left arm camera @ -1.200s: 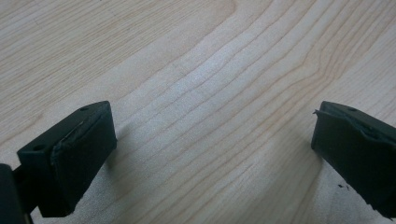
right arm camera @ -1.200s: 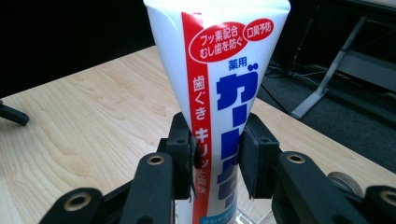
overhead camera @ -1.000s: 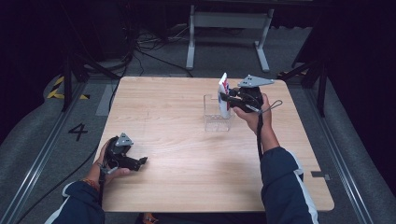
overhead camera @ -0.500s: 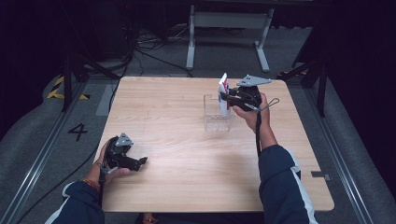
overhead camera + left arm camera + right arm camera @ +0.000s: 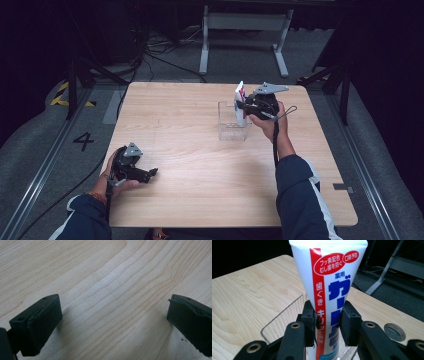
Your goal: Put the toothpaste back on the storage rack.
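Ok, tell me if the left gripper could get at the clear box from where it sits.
Probably yes. The left gripper rests open near the table's front left; bare wood lies between it and the clear box, though the right gripper holds a toothpaste tube there.

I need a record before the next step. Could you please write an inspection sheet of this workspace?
Surface: light wooden table, with a round hole seen in the right gripper view.
Job's things: toothpaste tube held upright, its lower end inside the clear plastic container.
Clutter: nothing seen.
Tools: right tool shut on the tube; left tool open, low over bare wood.
Cables: black cable hanging from the right tool; more on the floor behind.
Surroundings: grey floor, a painted 4, metal stand.
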`<state>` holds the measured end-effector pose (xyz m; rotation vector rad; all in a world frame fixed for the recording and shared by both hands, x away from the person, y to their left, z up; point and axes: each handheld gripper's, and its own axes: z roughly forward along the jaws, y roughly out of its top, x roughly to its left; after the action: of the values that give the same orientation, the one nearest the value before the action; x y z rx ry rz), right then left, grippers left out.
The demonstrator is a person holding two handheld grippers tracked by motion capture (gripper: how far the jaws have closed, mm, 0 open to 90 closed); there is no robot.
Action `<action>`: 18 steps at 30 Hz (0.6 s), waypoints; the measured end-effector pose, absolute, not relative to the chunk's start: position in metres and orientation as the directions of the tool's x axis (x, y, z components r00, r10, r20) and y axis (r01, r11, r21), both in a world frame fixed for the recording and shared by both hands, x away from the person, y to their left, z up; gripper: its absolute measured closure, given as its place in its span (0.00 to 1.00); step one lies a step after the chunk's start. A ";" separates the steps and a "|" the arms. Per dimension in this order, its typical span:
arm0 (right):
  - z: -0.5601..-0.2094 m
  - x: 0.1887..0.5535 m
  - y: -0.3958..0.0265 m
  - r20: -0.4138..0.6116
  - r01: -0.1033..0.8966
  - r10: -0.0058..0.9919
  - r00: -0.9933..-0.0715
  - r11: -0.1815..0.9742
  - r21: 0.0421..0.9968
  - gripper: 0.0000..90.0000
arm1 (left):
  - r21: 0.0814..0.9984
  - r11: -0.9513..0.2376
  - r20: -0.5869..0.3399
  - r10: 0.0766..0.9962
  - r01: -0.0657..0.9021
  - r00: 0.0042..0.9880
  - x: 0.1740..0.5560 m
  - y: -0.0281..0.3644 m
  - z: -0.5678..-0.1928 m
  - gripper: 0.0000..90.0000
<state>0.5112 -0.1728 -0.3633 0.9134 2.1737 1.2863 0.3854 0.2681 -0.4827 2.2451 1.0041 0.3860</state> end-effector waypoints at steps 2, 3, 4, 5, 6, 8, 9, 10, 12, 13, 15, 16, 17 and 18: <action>-0.365 0.511 -0.172 -0.050 0.313 0.732 -0.679 0.350 0.883 0.77 | 0.660 -0.503 0.006 0.747 0.559 0.665 0.385 0.268 -0.483 0.00; -0.366 0.512 -0.172 -0.050 0.313 0.733 -0.678 0.350 0.883 0.77 | 0.659 -0.503 0.006 0.747 0.559 0.665 0.385 0.268 -0.483 0.01; -0.368 0.512 -0.172 -0.052 0.315 0.733 -0.679 0.354 0.881 0.77 | 0.661 -0.501 0.007 0.748 0.559 0.663 0.385 0.268 -0.483 0.00; -0.369 0.512 -0.172 -0.053 0.318 0.732 -0.679 0.359 0.877 0.77 | 0.659 -0.503 0.006 0.747 0.559 0.665 0.385 0.268 -0.483 0.01; -0.371 0.512 -0.171 -0.057 0.318 0.731 -0.680 0.364 0.876 0.77 | 0.659 -0.503 0.006 0.747 0.559 0.665 0.385 0.268 -0.483 0.01; -0.374 0.512 -0.171 -0.057 0.323 0.730 -0.681 0.369 0.872 0.77 | 0.659 -0.503 0.006 0.747 0.559 0.665 0.385 0.268 -0.483 0.00; -0.374 0.512 -0.171 -0.057 0.323 0.730 -0.681 0.369 0.872 0.77 | 0.659 -0.503 0.006 0.747 0.559 0.665 0.385 0.268 -0.483 0.01; -0.375 0.512 -0.171 -0.057 0.324 0.730 -0.681 0.371 0.871 0.77 | 0.659 -0.503 0.006 0.747 0.559 0.665 0.385 0.268 -0.483 0.01; -0.379 0.511 -0.172 -0.054 0.330 0.728 -0.684 0.374 0.867 0.77 | 0.659 -0.503 0.006 0.747 0.559 0.665 0.385 0.268 -0.483 0.00; -0.380 0.511 -0.172 -0.055 0.331 0.728 -0.683 0.376 0.865 0.77 | 0.659 -0.502 0.006 0.747 0.559 0.665 0.385 0.268 -0.483 0.01; -0.382 0.511 -0.172 -0.056 0.335 0.729 -0.682 0.380 0.862 0.77 | 0.659 -0.503 0.006 0.747 0.559 0.665 0.385 0.268 -0.483 0.01; -0.383 0.511 -0.172 -0.056 0.337 0.729 -0.683 0.382 0.861 0.77 | 0.662 -0.501 0.008 0.748 0.557 0.664 0.385 0.268 -0.483 0.01; -0.384 0.511 -0.172 -0.062 0.338 0.728 -0.683 0.389 0.857 0.77 | 0.659 -0.503 0.006 0.747 0.559 0.665 0.385 0.268 -0.483 0.00; -0.385 0.511 -0.171 -0.060 0.341 0.728 -0.683 0.390 0.856 0.77 | 0.659 -0.503 0.006 0.747 0.559 0.665 0.385 0.268 -0.483 0.00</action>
<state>0.5107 -0.1714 -0.3846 0.9192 2.2244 1.2201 0.3854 0.2681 -0.4827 2.2453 1.0040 0.3857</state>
